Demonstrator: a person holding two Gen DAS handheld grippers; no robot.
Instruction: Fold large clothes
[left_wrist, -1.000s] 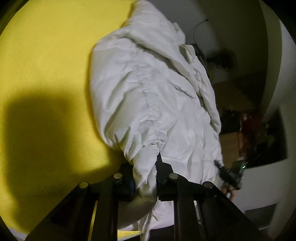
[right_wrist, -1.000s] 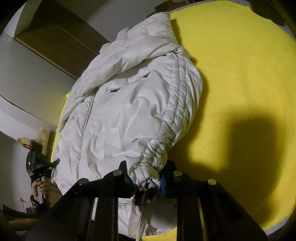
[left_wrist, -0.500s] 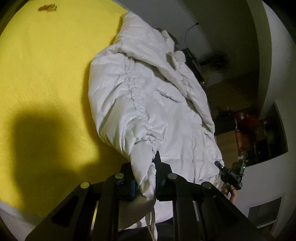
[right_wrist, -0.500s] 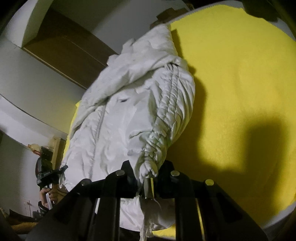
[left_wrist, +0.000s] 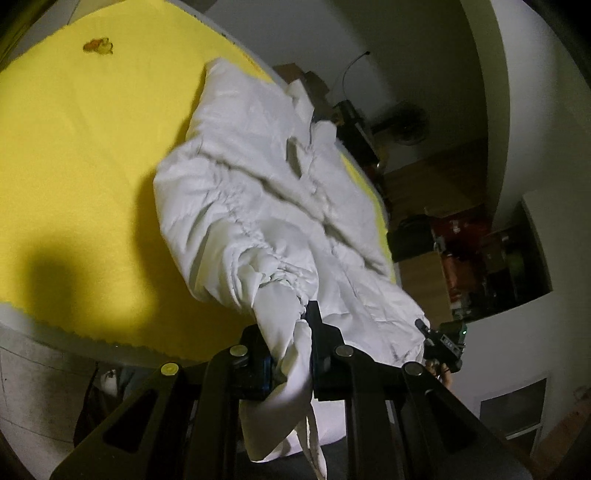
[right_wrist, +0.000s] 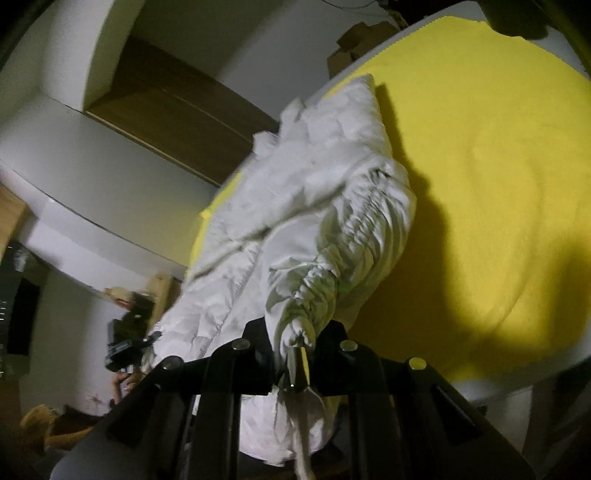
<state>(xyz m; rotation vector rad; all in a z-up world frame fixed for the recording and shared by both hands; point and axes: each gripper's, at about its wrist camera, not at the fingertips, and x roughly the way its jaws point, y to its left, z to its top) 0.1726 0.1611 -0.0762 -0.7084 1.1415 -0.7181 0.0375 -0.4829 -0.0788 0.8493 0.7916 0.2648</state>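
Here both the left gripper (left_wrist: 291, 354) and the right gripper (right_wrist: 295, 354) are clamped on the hem of the white jacket (left_wrist: 258, 206), so I think both should carry their corners level and together, forward over the yellow cloth (left_wrist: 74, 147) ahead.

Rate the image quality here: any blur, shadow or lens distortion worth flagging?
Left wrist view: strong fisheye bending, a dark shadow on the yellow cloth, the white jacket slightly smeared. Right wrist view: the jacket blurrier, a heavy shadow on the cloth, background dim.
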